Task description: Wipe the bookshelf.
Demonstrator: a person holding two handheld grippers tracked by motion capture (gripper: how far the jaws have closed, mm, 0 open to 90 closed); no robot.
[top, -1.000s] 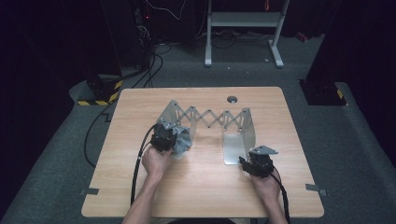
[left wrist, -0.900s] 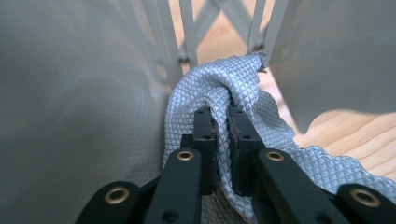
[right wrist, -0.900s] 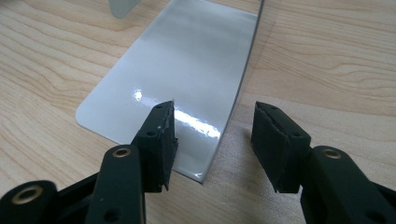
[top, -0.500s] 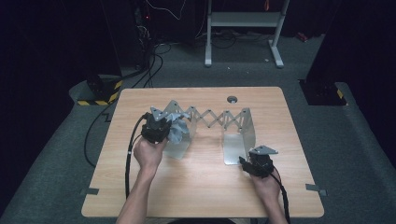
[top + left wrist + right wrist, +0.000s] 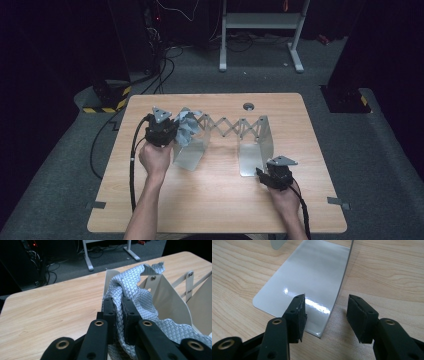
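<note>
Draping the grey quilted cloth [image 5: 140, 300] over the expanding metal rack [image 5: 225, 132].
Left gripper [image 5: 118, 312] jaws pinch the cloth, probably mid-hang; right gripper [image 5: 325, 315] jaws, spread, straddle the rack's foot plate [image 5: 312, 277]; next, release the cloth.

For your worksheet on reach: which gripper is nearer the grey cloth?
Left. The left gripper is shut on the grey cloth; the right gripper is far off, at the rack's other end.
</note>
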